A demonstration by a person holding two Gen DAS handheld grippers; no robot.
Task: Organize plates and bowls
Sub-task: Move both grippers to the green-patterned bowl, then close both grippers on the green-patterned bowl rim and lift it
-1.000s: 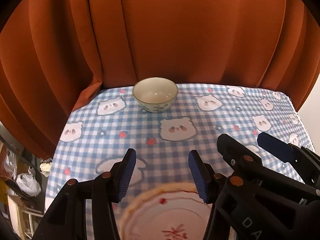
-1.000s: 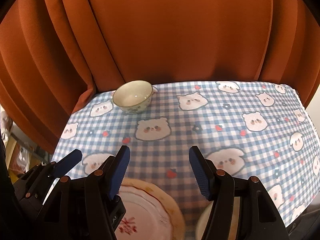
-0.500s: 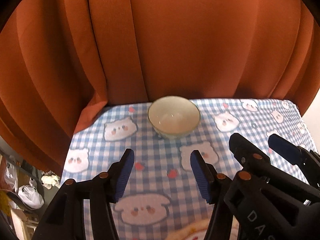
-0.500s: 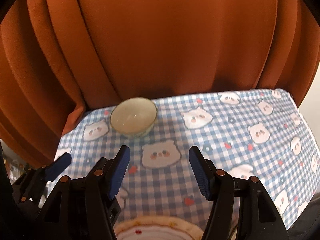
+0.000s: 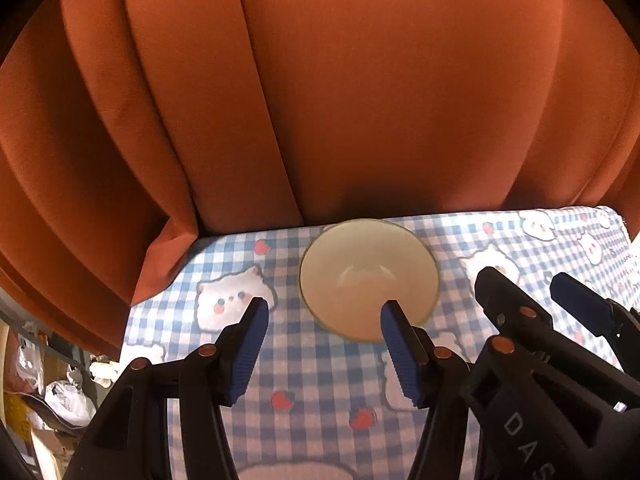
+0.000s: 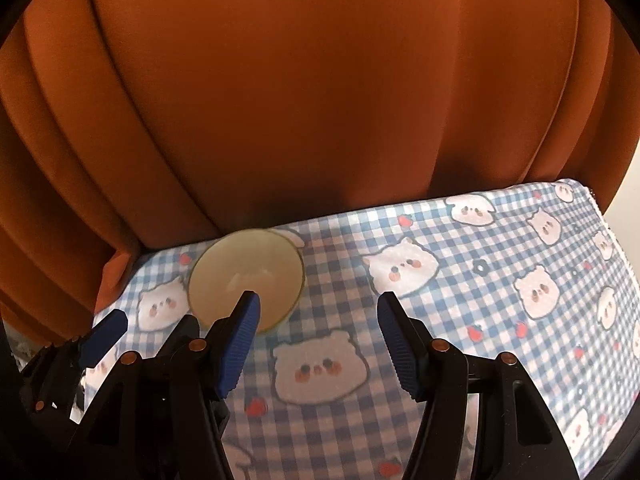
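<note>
A small cream bowl [image 5: 368, 276] stands upright at the far edge of the table, close to the curtain. My left gripper [image 5: 322, 312] is open and empty; its right fingertip overlaps the bowl's near rim in the view. The bowl also shows in the right wrist view [image 6: 246, 276], to the left. My right gripper [image 6: 316, 304] is open and empty, with its left fingertip in front of the bowl's near rim. Each gripper shows at the side of the other's view. No plate is in view.
A blue-and-white checked tablecloth [image 6: 460, 312] with bear faces covers the table. An orange curtain [image 5: 320, 100] hangs right behind the far edge. Clutter and bags lie on the floor [image 5: 60, 392] past the table's left edge.
Both grippers have moved forward over the table toward the bowl, which is now much closer. The red-patterned plate has dropped out of both views. Both grippers stay open.
</note>
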